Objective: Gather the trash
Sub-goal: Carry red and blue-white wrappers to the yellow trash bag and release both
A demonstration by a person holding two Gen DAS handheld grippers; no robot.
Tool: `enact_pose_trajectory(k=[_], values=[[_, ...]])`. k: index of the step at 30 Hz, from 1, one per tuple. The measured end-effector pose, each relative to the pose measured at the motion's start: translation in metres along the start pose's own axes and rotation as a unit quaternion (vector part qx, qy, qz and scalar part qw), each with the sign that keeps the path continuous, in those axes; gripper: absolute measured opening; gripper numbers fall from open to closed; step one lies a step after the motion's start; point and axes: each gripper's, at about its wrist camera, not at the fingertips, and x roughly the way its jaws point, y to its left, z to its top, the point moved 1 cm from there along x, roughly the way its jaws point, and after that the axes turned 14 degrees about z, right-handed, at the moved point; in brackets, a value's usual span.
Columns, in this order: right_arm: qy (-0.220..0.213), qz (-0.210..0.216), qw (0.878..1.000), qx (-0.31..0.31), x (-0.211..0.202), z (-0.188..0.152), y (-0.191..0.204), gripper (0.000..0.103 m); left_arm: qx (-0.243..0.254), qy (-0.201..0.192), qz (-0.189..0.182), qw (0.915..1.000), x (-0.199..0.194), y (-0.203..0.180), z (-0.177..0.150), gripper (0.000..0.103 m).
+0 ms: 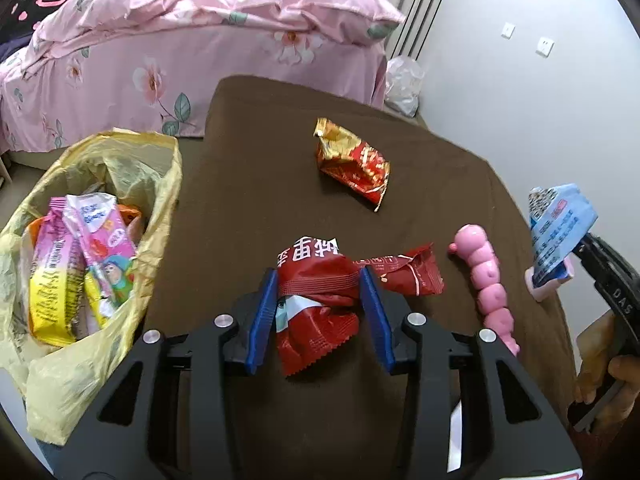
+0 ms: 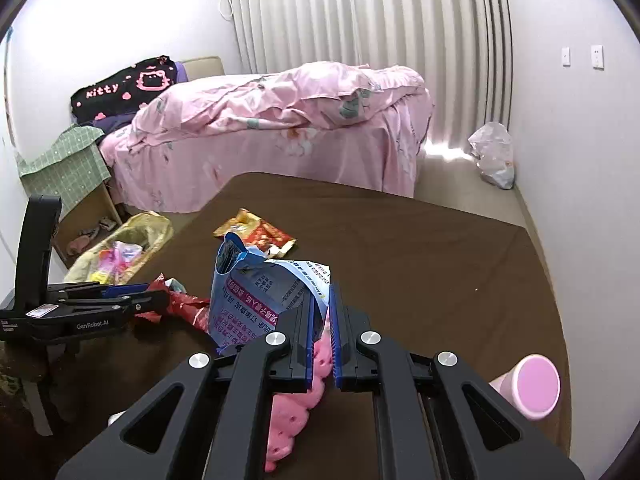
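A crumpled red wrapper (image 1: 316, 320) lies on the brown table (image 1: 260, 140), and my left gripper (image 1: 320, 280) is shut on it, one blue pad pressing each side. A second red wrapper (image 1: 412, 276) lies just to its right. A red-and-gold wrapper (image 1: 352, 164) sits farther back on the table. My right gripper (image 2: 322, 292) is shut on the edge of a blue printed packet (image 2: 256, 292), held above the table. In the left wrist view the packet (image 1: 560, 232) hangs at the right edge. A yellow trash bag (image 1: 100, 168) stands open at the table's left, with several wrappers inside.
A pink caterpillar toy (image 1: 488, 280) lies on the table under the right gripper. A pink cylinder (image 2: 536, 384) stands near the right edge. Beyond the table are a pink bed (image 2: 280, 120) and a white plastic bag (image 2: 494, 156) on the floor.
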Motion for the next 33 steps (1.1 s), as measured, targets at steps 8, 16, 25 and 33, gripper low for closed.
enact_pose_trajectory(k=[8, 16, 25, 33], values=[[-0.012, 0.021, 0.999, -0.04, -0.012, 0.014, 0.05, 0.008, -0.038, -0.078, 0.028, 0.9958, -0.069, 0.046, 0.001, 0.04], [0.004, 0.058, 0.994, -0.095, 0.006, 0.036, 0.119, 0.008, -0.106, -0.145, 0.088, 0.9797, -0.122, 0.125, 0.006, 0.04], [0.057, 0.09, 0.984, -0.142, 0.061, 0.048, 0.187, 0.008, -0.151, -0.171, 0.124, 0.9657, -0.134, 0.173, -0.003, 0.04], [0.094, 0.113, 0.982, -0.122, 0.108, 0.048, 0.206, 0.008, -0.162, -0.162, 0.113, 0.9669, -0.124, 0.182, -0.006, 0.04]])
